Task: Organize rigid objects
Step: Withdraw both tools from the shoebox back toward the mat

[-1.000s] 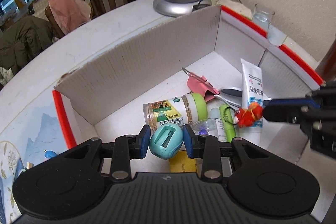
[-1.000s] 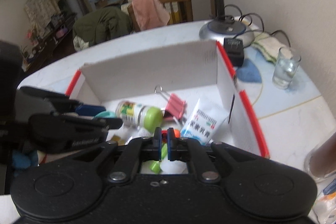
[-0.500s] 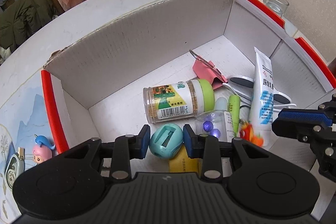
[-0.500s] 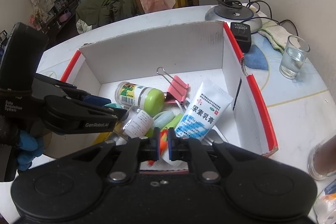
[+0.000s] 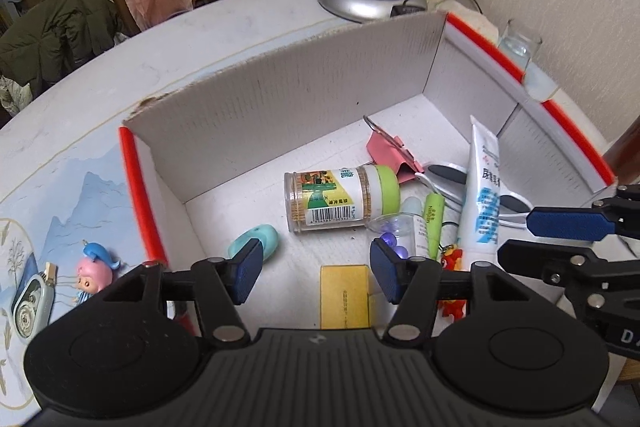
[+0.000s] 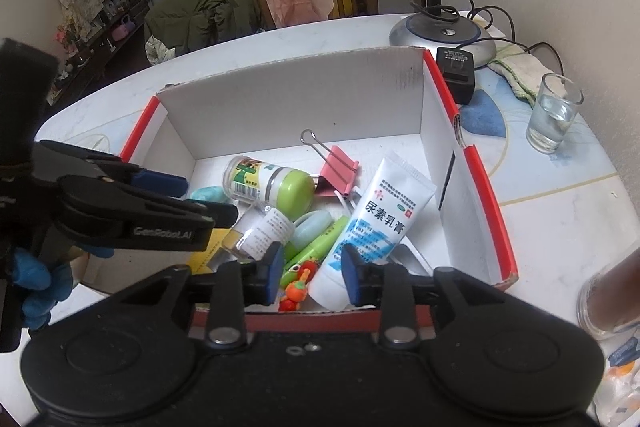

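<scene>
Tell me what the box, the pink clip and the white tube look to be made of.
Box: corrugated cardboard, matte white; fluting lines show on its walls.
Pink clip: likely painted metal, with bare wire handles that glint.
White tube: apparently soft plastic, slightly glossy, with a flat crimped end.

In the box (image 6: pixel 464 163), the jar (image 6: pixel 268 183) lay left of the tube (image 6: pixel 384 215), with the binder clip (image 6: pixel 338 171) behind them. The glass (image 6: pixel 554 119) stood outside, right of the box.
</scene>
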A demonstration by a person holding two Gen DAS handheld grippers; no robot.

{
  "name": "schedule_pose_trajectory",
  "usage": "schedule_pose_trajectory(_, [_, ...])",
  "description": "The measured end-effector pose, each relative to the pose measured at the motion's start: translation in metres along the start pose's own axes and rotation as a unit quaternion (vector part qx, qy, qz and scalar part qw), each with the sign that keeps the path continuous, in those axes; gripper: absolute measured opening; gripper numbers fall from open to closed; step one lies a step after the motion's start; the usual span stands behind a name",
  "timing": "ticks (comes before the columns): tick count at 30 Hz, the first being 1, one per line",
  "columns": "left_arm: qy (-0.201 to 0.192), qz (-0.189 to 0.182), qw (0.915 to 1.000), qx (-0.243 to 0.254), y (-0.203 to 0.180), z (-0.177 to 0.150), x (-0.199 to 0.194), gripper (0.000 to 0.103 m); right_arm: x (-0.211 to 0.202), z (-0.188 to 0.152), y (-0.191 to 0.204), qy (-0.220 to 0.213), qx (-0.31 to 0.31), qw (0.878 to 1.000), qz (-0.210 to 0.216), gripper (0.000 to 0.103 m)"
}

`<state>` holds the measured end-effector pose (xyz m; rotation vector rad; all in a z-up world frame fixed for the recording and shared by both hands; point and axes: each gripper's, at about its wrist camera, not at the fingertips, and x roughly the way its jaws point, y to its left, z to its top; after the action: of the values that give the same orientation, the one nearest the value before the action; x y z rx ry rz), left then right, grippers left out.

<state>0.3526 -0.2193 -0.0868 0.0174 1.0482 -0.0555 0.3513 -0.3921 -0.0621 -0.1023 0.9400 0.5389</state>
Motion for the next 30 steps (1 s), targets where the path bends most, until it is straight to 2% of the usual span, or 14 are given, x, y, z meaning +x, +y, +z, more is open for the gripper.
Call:
schedule_pose_trajectory(3, [-0.011,-0.003,0.9999,-0.004,0.002,-0.005,-0.012,0.058,-0.005,0.000,0.004,-0.006,-0.004,1.000,0.002,0.038])
schedule_pose_trajectory(8, [-0.035,-0.009,0.9993,-0.011,0.005,-0.014,-0.038,0.059,-0.016,0.001,0.013,-0.017,-0.007,1.000,0.001,0.051])
schedule_pose_trajectory(10, [-0.046,-0.017,0.9987,-0.016,0.007,-0.019,-0.049,0.064,-0.020,0.001,0.017,-0.021,-0.009,1.000,0.003,0.058])
schedule_pose_trajectory(14, [-0.070,-0.021,0.9970,-0.024,0.015,-0.029,-0.072,0.067,-0.028,0.000,0.030,-0.028,-0.019,0.999,0.002,0.068])
schedule_pose_trajectory(16, [-0.082,-0.021,0.9959,-0.032,0.022,-0.035,-0.082,0.075,-0.032,-0.001,0.037,-0.031,-0.020,0.999,0.002,0.079])
schedule_pose_trajectory(18, [-0.093,-0.017,0.9948,-0.038,0.031,-0.041,-0.092,0.076,-0.036,-0.001,0.045,-0.035,-0.022,0.999,0.003,0.084])
schedule_pose_trajectory(21, [-0.106,-0.009,0.9931,-0.049,0.051,-0.051,-0.107,0.077,-0.041,-0.001,0.062,-0.039,-0.031,0.999,0.004,0.091])
schedule_pose_trajectory(23, [-0.114,-0.003,0.9919,-0.056,0.065,-0.059,-0.115,0.082,-0.042,0.000,0.073,-0.042,-0.035,0.998,0.003,0.094])
schedule_pose_trajectory(27, [-0.123,0.007,0.9899,-0.070,0.097,-0.073,-0.127,0.084,-0.042,0.001,0.099,-0.045,-0.039,0.998,0.005,0.098])
schedule_pose_trajectory(29, [-0.124,0.014,0.9892,-0.076,0.115,-0.079,-0.131,0.086,-0.040,0.002,0.112,-0.045,-0.040,0.998,0.009,0.098])
schedule_pose_trajectory(30, [-0.125,0.020,0.9890,-0.078,0.124,-0.082,-0.132,0.091,-0.038,0.003,0.119,-0.045,-0.040,0.998,0.009,0.098])
